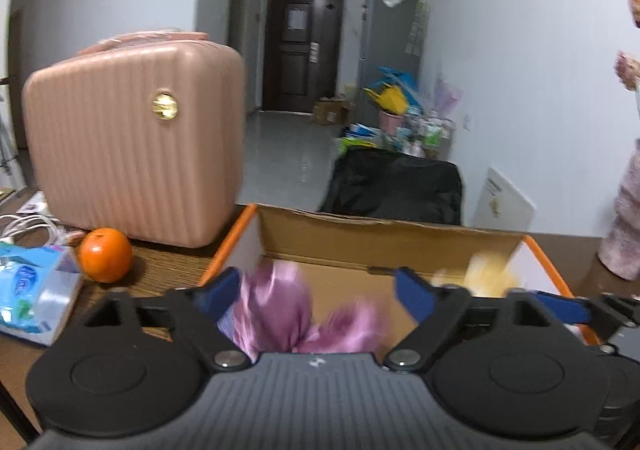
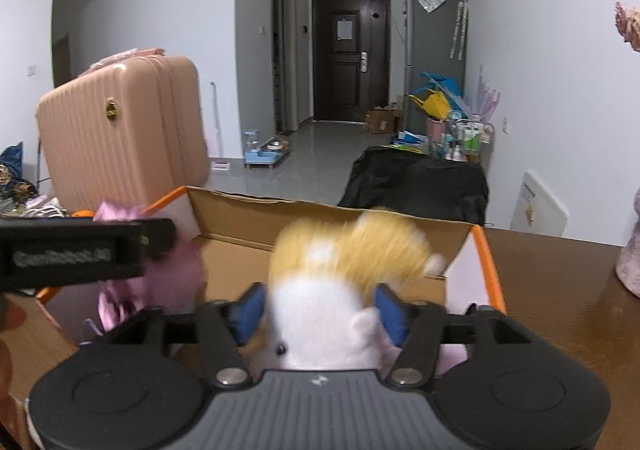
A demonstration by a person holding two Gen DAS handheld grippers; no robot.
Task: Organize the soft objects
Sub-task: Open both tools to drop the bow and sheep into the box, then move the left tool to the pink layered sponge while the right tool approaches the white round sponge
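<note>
1. Plush toy (image 2: 332, 290), yellow and white, sits between your right gripper (image 2: 320, 310) jaws over the open cardboard box (image 1: 360, 238). The purple satin cloth (image 1: 276, 302) lies between your left gripper (image 1: 320, 290) jaws at the same box's left end.
2. The box stands on a dark wooden table (image 2: 560, 290). At 9 o'clock from it in the left wrist view you have an orange (image 1: 105, 255) and a blue tissue pack (image 1: 32, 290), with a pink ribbed suitcase (image 1: 132, 138) upright behind them at 10 o'clock.
3. Beyond the table, at 12 o'clock, a grey tiled floor runs to a dark door (image 2: 350, 54). A grey fridge (image 2: 434, 46) with clutter at its foot stands at 1 o'clock, and a black bag (image 2: 416, 182) sits just behind the box.
4. Both soft things are smeared by blur, so you cannot make out the toy's shape beyond one dark eye and a white paw. The cloth's lower part is cut off by the left gripper's body, and the box floor is mostly hidden.
5. Your left gripper stands wide, its blue pads (image 1: 414, 294) clear of the cloth. Your right gripper is spread fairly wide too; its blue pads (image 2: 390, 314) flank the toy closely, and you cannot tell whether they still press it.
</note>
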